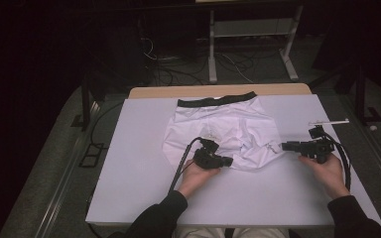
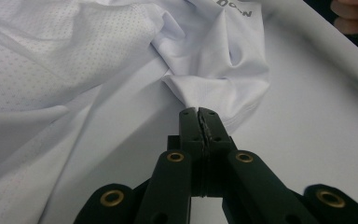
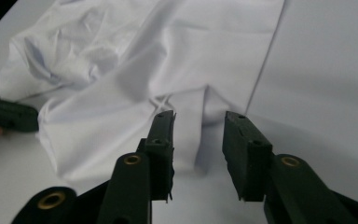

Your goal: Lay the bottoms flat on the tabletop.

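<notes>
text: partial, upside-down letters, unreadable | on: white shorts [image 2: 223, 42]

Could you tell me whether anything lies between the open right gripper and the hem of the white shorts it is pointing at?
Nothing visible does. The right gripper has its jaws apart just at the edge of the white shorts, with a fold of the cloth showing between them. The left gripper is shut on another part of the hem, off to the side.

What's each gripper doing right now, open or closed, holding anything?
Left gripper: shut on the shorts' hem.
Right gripper: open, holding nothing, fabric edge between its jaws.
</notes>
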### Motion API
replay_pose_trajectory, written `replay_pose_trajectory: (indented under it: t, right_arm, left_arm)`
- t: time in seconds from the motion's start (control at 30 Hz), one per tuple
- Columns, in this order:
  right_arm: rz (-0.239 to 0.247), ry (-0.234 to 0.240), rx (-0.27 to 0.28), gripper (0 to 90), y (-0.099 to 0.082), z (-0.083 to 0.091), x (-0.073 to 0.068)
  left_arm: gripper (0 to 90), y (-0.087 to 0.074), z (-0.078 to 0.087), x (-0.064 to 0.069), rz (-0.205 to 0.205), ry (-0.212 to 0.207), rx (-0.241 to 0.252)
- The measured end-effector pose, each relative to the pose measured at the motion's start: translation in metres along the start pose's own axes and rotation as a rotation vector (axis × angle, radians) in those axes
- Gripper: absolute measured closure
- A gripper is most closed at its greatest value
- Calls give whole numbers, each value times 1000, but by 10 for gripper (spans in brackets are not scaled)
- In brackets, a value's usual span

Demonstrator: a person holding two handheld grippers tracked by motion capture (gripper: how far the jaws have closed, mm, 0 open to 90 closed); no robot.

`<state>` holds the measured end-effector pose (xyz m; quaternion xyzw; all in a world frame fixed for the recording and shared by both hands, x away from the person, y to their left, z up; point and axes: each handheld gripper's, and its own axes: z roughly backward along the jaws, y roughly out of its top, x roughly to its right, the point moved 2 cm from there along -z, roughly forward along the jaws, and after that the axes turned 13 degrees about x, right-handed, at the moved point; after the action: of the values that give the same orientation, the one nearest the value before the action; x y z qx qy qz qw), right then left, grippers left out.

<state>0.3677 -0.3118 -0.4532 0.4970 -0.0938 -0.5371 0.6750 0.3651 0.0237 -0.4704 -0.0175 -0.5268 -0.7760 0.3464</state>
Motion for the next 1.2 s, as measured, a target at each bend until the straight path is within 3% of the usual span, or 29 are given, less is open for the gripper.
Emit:
replay_pose_trajectory:
  t: [0.17,0.4,0.5,0.63,0.7,1.0,1.2]
  right_arm:
    - [6,17,-23,598,-11,9,4]
    - [53,40,-69,575,-13,-7,2]
    - [61,54,-74,640,-14,-13,3]
    - [24,71,-93,813,-15,-15,6]
    - [13,78,-106,854,-16,-14,6]
    - [-42,118,-88,867,-13,0,2]
    - [-79,133,-54,868,-9,16,-2]
  left_arm:
    - [894,0,-1,-1,2,2,-2]
    - [893,0,-1,-3,11,-6,-2]
    - [893,-1,-1,-3,14,-5,-4]
    - [893,-1,-2,-3,16,-6,-2]
    - [893,-1,-2,-3,19,-6,-2]
    - [894,1,1,-1,24,-9,12]
    - [894,4,6,5,29,-35,27]
